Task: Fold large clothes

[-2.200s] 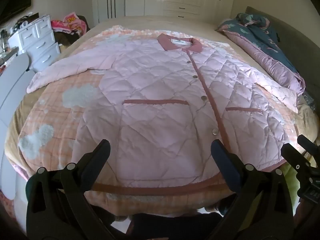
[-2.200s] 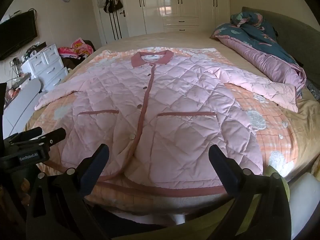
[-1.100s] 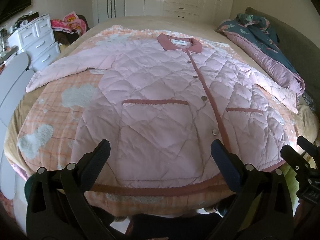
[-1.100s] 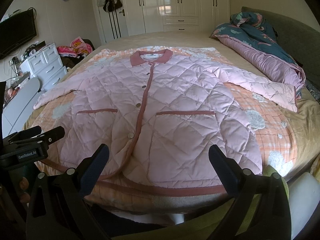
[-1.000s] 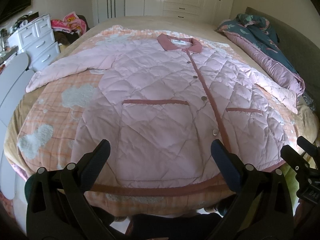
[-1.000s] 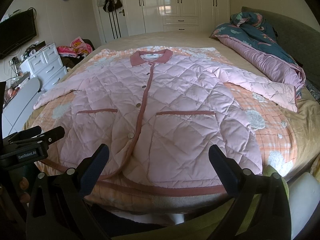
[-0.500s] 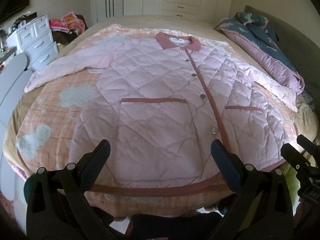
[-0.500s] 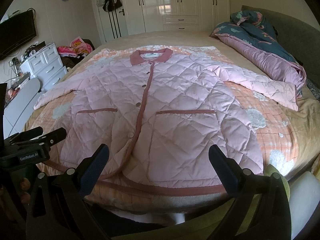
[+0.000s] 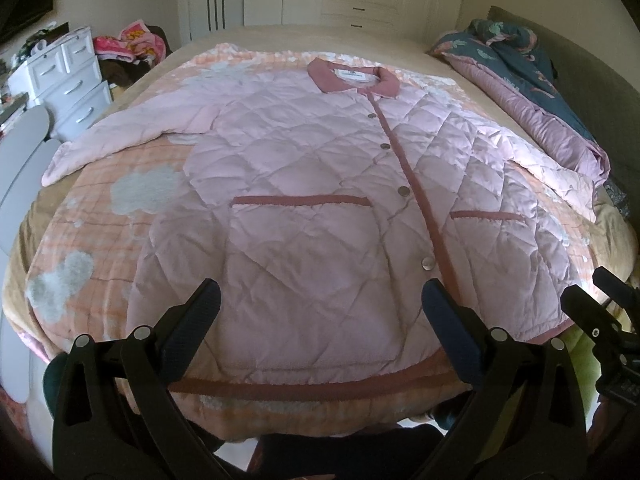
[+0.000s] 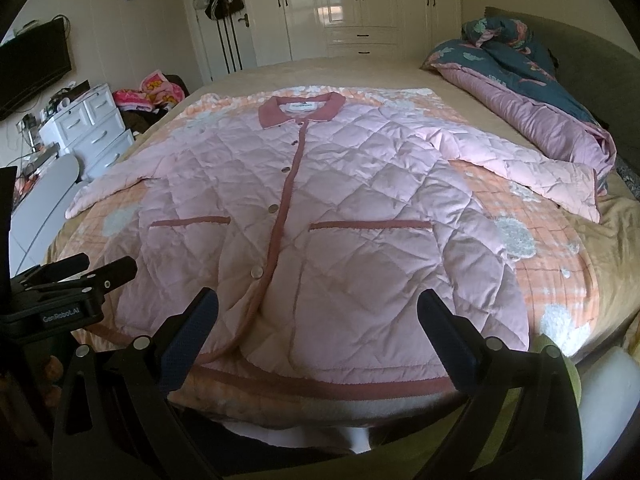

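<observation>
A large pink quilted jacket (image 9: 320,208) with a dark pink collar, placket and pocket trims lies flat and buttoned on the bed, sleeves spread to both sides. It also shows in the right wrist view (image 10: 328,216). My left gripper (image 9: 320,308) is open and empty, hovering above the jacket's hem left of the placket. My right gripper (image 10: 318,312) is open and empty above the hem right of the placket. Each gripper shows at the edge of the other's view.
The jacket rests on an orange plaid blanket (image 9: 100,232) over a tan bed. A bunched blue and purple duvet (image 10: 540,92) lies at the right. White drawers (image 9: 68,80) stand left of the bed, wardrobes (image 10: 360,4) behind it.
Both grippers have crept slightly forward and lower toward the jacket's hem. Their jaws stay open. The jacket has not moved.
</observation>
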